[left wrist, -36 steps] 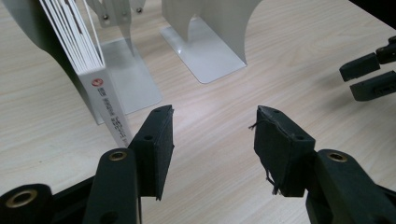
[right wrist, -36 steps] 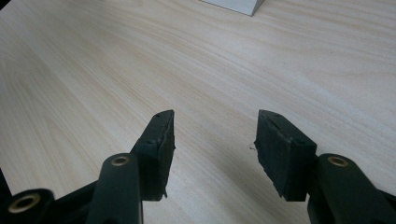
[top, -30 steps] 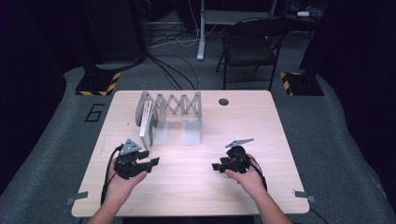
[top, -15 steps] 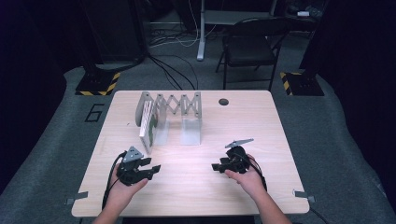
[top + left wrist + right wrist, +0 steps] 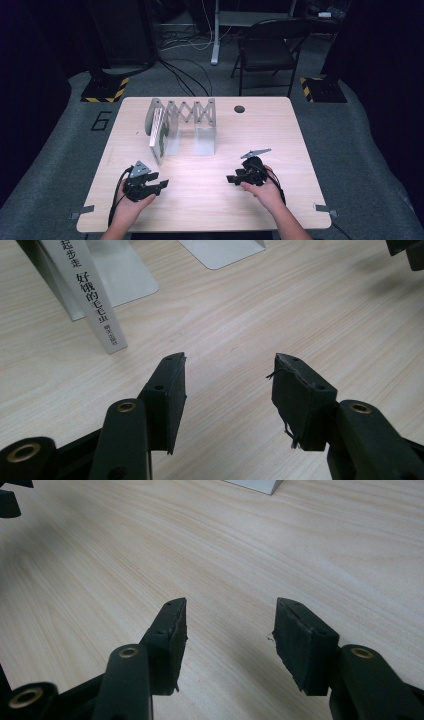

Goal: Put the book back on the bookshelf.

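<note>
While both are resting low over the worktop [image 5: 210, 200], the left hand-held gripper [image 5: 159, 185] and right hand-held gripper [image 5: 232, 178] are gaping, grasping nothing. A book [image 5: 85, 290] is standing ahead-left of the left one.

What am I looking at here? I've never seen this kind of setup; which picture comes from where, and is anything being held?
A person sits at a wooden table, holding a two-jaw tool in each hand: the left tool and the right tool. The high view looks down from above. Each of the other two pictures comes from a camera riding on one tool, looking along its black jaws. Both tools are open and empty, over bare wood. On the table stand an expanding grey book rack with one book upright in it, and a small dark round spot farther back.
</note>
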A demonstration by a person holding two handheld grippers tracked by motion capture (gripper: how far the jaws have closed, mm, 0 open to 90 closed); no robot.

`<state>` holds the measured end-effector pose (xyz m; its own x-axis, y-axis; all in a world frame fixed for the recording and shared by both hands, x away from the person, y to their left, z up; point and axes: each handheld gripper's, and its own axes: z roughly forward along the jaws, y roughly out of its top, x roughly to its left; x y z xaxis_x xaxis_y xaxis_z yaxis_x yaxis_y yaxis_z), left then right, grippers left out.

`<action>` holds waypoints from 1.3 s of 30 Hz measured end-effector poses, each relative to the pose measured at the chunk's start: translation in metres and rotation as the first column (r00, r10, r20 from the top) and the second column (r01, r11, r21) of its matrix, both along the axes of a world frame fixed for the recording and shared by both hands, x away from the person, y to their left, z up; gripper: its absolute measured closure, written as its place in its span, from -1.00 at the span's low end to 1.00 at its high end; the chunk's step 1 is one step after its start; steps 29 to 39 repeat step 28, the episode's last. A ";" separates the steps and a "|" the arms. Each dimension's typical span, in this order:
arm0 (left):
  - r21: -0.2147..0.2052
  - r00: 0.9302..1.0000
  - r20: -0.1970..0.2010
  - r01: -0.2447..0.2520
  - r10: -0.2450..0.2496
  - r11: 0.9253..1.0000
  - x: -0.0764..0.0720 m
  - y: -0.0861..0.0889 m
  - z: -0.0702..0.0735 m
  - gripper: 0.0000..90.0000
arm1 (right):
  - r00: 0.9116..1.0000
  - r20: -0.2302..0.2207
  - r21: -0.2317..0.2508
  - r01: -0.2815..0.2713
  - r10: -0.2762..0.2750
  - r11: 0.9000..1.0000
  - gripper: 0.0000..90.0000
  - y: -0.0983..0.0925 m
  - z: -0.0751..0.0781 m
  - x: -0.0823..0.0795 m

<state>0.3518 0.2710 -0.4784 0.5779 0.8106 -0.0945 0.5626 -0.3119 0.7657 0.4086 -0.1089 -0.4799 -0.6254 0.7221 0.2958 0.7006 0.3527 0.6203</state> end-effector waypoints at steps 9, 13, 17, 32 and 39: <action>-0.036 0.999 -0.027 -0.032 0.031 0.999 0.005 0.008 -0.009 0.05 | 1.000 0.002 -0.009 -0.006 0.006 1.000 0.04 0.001 -0.001 0.000; -0.041 0.998 -0.046 -0.048 0.046 0.998 0.007 0.011 -0.011 0.05 | 1.000 0.010 -0.013 -0.006 0.006 1.000 0.04 0.000 -0.002 0.002; -0.052 0.996 -0.061 -0.068 0.065 0.996 0.006 0.014 -0.012 0.05 | 1.000 0.008 -0.009 0.004 -0.004 1.000 0.04 -0.003 -0.001 0.003; 0.013 0.990 -0.017 -0.140 0.140 0.990 0.009 0.014 -0.012 -0.03 | 1.000 0.018 -0.016 0.000 0.000 1.000 0.04 -0.003 -0.002 0.003; 0.013 0.990 -0.017 -0.140 0.140 0.990 0.009 0.014 -0.012 -0.03 | 1.000 0.018 -0.016 0.000 0.000 1.000 0.04 -0.003 -0.002 0.003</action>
